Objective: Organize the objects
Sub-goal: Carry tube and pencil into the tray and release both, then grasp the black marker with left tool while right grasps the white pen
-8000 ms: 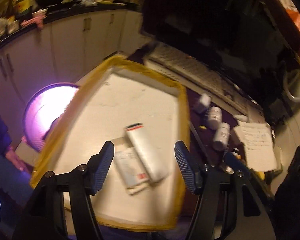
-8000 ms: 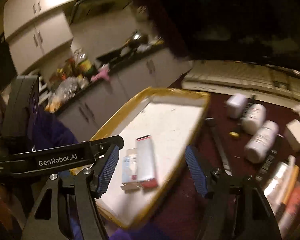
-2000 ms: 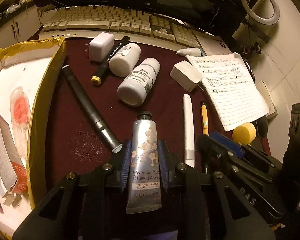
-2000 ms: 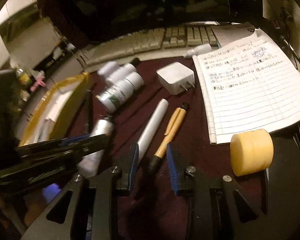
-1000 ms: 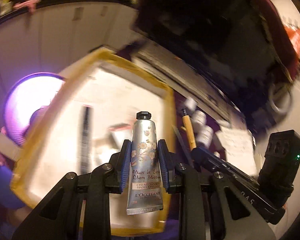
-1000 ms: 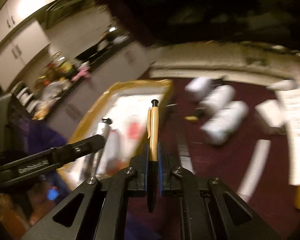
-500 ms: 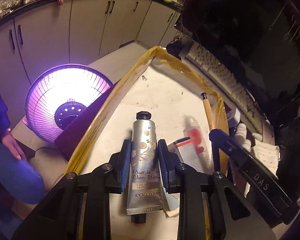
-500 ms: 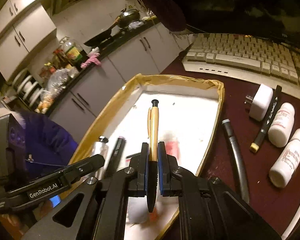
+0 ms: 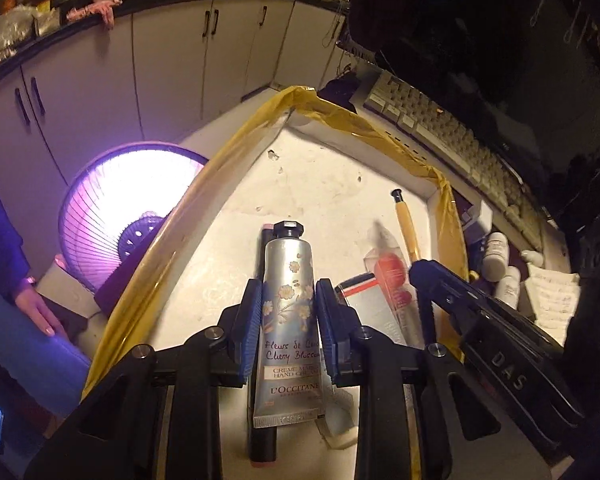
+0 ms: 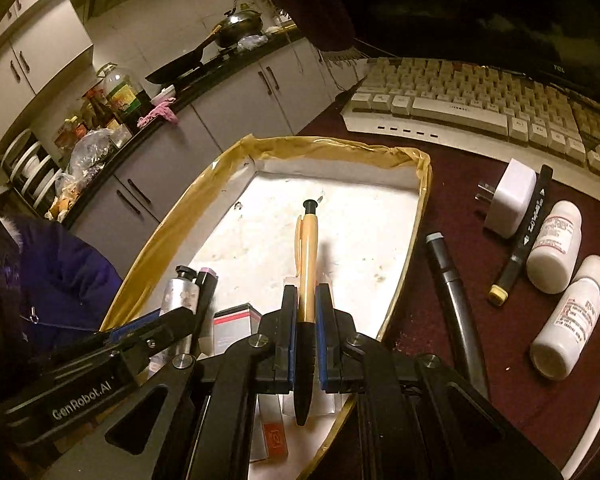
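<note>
My left gripper (image 9: 287, 316) is shut on a silver hand cream tube (image 9: 287, 304) with a black cap, held over the near end of the white tray (image 9: 332, 196) with the yellow taped rim. My right gripper (image 10: 305, 312) is shut on a yellow pen (image 10: 307, 264) with a black tip, also above the tray (image 10: 360, 216); that pen (image 9: 406, 224) and gripper arm show at the right of the left wrist view. In the tray lie a dark marker (image 9: 263, 444), a boxed item (image 9: 366, 300) and a clear red-labelled tube (image 9: 390, 276).
On the maroon table right of the tray lie a dark grey pen (image 10: 452, 300), a black marker (image 10: 526, 236), a white charger (image 10: 508, 196) and two white bottles (image 10: 554, 248). A keyboard (image 10: 480, 108) stands behind. A glowing heater (image 9: 120, 204) and a seated person's hand (image 9: 40, 312) are left of the tray.
Both grippers have sunk closer to the tray with their loads still held. The left view has tilted down, so the tray fills more of it.
</note>
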Demonstrator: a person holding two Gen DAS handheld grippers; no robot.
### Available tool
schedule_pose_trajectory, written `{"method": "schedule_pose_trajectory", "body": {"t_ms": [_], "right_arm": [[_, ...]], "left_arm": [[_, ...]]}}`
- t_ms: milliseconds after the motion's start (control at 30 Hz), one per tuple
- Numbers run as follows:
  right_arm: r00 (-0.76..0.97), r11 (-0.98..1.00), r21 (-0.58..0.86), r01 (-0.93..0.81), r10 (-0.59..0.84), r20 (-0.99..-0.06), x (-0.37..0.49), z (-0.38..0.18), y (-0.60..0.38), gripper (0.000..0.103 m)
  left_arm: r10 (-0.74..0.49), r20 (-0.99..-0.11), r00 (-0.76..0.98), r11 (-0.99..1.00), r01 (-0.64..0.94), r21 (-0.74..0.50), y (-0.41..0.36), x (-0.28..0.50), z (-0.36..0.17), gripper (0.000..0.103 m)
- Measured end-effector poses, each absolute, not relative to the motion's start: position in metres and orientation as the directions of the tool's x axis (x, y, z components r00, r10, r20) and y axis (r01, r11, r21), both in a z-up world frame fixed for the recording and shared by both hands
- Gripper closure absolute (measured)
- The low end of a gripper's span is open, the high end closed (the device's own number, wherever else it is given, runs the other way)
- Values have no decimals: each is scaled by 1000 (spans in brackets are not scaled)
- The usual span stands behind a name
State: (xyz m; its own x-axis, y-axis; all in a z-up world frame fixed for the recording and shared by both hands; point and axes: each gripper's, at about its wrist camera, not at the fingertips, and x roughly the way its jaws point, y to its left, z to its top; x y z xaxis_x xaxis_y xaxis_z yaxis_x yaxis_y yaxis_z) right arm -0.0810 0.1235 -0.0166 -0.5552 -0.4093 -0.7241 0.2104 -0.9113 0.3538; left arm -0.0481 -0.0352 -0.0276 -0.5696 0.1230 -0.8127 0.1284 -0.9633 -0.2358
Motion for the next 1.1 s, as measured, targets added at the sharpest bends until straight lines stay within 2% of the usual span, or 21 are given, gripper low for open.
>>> {"method": "schedule_pose_trajectory", "body": {"t_ms": [233,267,300,333,367,433,633,833,1100], "right_arm": [[-564,-903,376,207,-424,-709,-76,-15,125,94],[-567,-900,382,210,-430,-702,-74,-13,127,93],[-575,-898,385,211,-433,-694,-72,-11,128,87],[-583,-896,389,215,-437,-685,-70,-10,130,77],[-586,-890,397,225,-449,-674,-68,-8,131,74],[-593,-886,404,227,-455,-664,-64,-4,133,66],[-620,-866,440,237,-483,-618,-37,13,158,65],[-650,-860,463,213,-479,-591,-8,16,200,61],[-666,-893,443,81,-379,-642,12,1,253,61]], "left_arm": [[115,-817,-565,-964,135,-229,-33,-50,-26,78],[115,-817,-565,-964,135,-228,-33,-49,-25,75],[106,-817,-566,-966,137,-220,-32,-48,-23,71],[99,-815,-571,-967,138,-214,-31,-47,-22,60],[86,-806,-585,-968,141,-206,-30,-44,-18,56],[62,-780,-623,-972,139,-188,-27,-37,-8,56],[100,-725,-682,-970,94,-223,-15,-18,13,50],[163,-716,-678,-974,4,-225,17,-9,18,49],[202,-738,-644,-978,-97,-184,65,3,16,49]]}}
